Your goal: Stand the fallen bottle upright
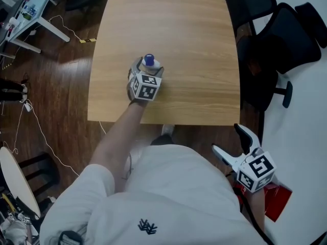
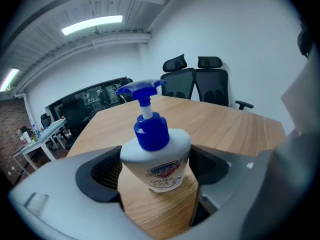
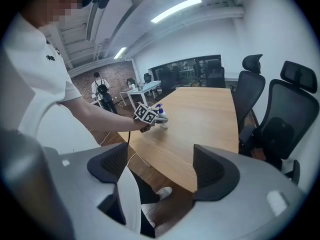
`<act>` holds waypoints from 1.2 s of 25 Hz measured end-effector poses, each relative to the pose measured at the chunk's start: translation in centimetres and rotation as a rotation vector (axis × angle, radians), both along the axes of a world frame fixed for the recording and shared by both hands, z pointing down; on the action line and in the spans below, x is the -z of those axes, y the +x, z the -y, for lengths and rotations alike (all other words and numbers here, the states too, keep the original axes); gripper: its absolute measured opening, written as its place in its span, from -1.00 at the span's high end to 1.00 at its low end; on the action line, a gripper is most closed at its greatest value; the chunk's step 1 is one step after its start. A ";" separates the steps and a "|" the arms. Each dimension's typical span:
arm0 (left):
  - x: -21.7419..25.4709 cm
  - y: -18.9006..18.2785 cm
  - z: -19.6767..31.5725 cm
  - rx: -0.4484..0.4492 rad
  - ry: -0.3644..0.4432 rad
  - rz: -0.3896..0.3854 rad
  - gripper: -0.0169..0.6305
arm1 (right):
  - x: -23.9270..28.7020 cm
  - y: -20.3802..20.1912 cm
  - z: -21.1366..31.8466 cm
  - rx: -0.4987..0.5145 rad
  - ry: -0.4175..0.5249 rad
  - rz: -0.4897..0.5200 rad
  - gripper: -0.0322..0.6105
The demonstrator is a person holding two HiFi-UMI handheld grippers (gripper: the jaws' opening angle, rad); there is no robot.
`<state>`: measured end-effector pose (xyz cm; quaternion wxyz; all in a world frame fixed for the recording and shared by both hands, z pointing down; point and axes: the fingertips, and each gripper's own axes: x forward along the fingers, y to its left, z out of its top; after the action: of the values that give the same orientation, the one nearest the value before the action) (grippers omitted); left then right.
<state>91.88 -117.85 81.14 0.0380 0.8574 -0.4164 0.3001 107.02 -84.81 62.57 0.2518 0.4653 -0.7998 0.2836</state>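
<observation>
A white pump bottle point(image 1: 149, 61) with a blue pump head stands upright on the wooden table point(image 1: 194, 40), near its front left part. My left gripper point(image 1: 148, 68) reaches in from the near edge, its jaws on either side of the bottle's body. In the left gripper view the bottle point(image 2: 156, 156) sits between both pads, touching each, base on the wood. My right gripper point(image 1: 227, 138) hangs open off the table by the person's right hip, nothing between its fingers. From the right gripper view the bottle point(image 3: 160, 115) and left gripper point(image 3: 156, 118) show small and far off.
Black office chairs point(image 1: 276, 50) stand along the table's right side, and a white table point(image 1: 306, 111) lies beyond them. A white desk point(image 1: 30, 9) and cables are on the dark floor at left. A person point(image 3: 101, 91) stands far back in the room.
</observation>
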 end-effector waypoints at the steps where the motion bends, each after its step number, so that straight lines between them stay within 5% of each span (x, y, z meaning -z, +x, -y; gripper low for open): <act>1: 0.0 -0.2 0.1 0.008 0.006 0.016 -0.38 | 0.0 0.5 -0.6 -0.007 0.002 -0.004 -0.37; 6: 0.1 -2.6 -2.4 0.062 0.015 0.083 -0.49 | 0.5 2.5 -4.0 -0.032 0.037 -0.011 -0.37; 11: 3.8 -5.7 -12.0 0.063 0.032 -0.022 -0.47 | 0.1 1.5 -9.2 0.019 0.100 0.001 -0.36; 15: 9.5 -7.8 -23.3 0.010 0.052 -0.128 -0.46 | -0.4 -0.8 -13.9 0.095 0.157 0.026 -0.36; 21: 14.5 -10.3 -38.3 -0.082 0.072 -0.133 -0.45 | -1.8 -5.3 -20.5 0.180 0.155 0.088 -0.36; 26: 17.3 -9.8 -46.0 -0.219 0.038 -0.170 -0.41 | -1.7 -7.1 -22.4 0.174 0.198 0.098 -0.36; 30: 19.7 -9.3 -50.8 -0.311 -0.015 -0.314 -0.40 | -0.8 -9.8 -23.3 0.170 0.249 0.101 -0.36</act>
<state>82.60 -67.08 61.42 0.0623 0.9472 -0.2659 0.1682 97.24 -61.49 63.40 0.1748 0.4089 -0.8768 0.1828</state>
